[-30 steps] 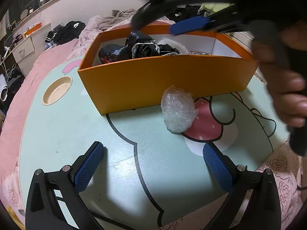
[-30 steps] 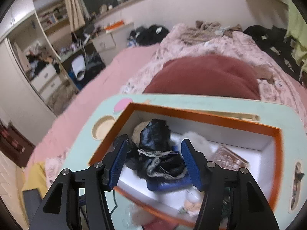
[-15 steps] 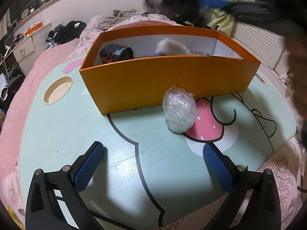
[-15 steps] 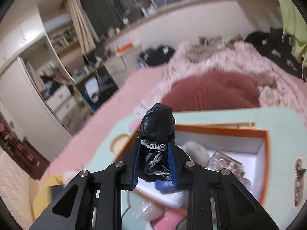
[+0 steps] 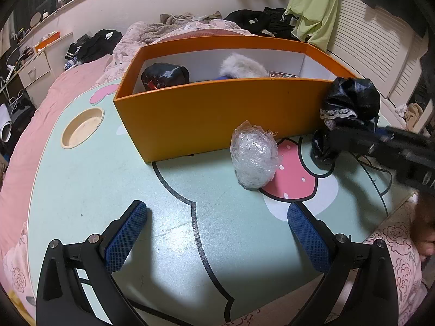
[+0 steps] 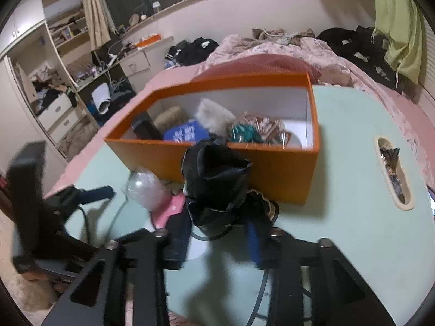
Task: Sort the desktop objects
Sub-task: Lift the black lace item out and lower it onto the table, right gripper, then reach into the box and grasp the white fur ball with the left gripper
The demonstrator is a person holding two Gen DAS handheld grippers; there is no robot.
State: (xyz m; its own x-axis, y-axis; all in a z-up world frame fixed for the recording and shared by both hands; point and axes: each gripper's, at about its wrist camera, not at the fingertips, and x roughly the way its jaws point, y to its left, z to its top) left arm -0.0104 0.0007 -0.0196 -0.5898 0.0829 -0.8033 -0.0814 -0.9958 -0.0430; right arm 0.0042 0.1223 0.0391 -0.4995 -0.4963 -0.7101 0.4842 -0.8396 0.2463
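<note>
A crumpled glossy black bag with lace trim (image 6: pixel 217 179) stands on the mint-green table (image 5: pixel 108 176), just in front of the orange box (image 5: pixel 217 108) near its right corner. My right gripper (image 6: pixel 217 231) is around the black bag (image 5: pixel 350 100); its jaws are opening, and the blue pads look to stand just off its sides. A ball of clear plastic wrap (image 5: pixel 254 157) lies ahead of my left gripper (image 5: pixel 214 217), which is open over bare table with nothing between its fingers. Inside the box are a black pouch (image 5: pixel 165 76), a white furry thing (image 5: pixel 242 66) and a blue packet (image 6: pixel 187 133).
A round cup recess (image 5: pixel 81 131) sits at the table's left, and a long slot (image 6: pixel 392 174) holding small items at its right edge. Pink bedding and clothes surround the table. A hand (image 5: pixel 424 225) shows at the right edge.
The right gripper shut on the black bag inside the box, lifted it out over the front wall and brought it down onto the table. Its jaws are wider now. The left gripper has not moved.
</note>
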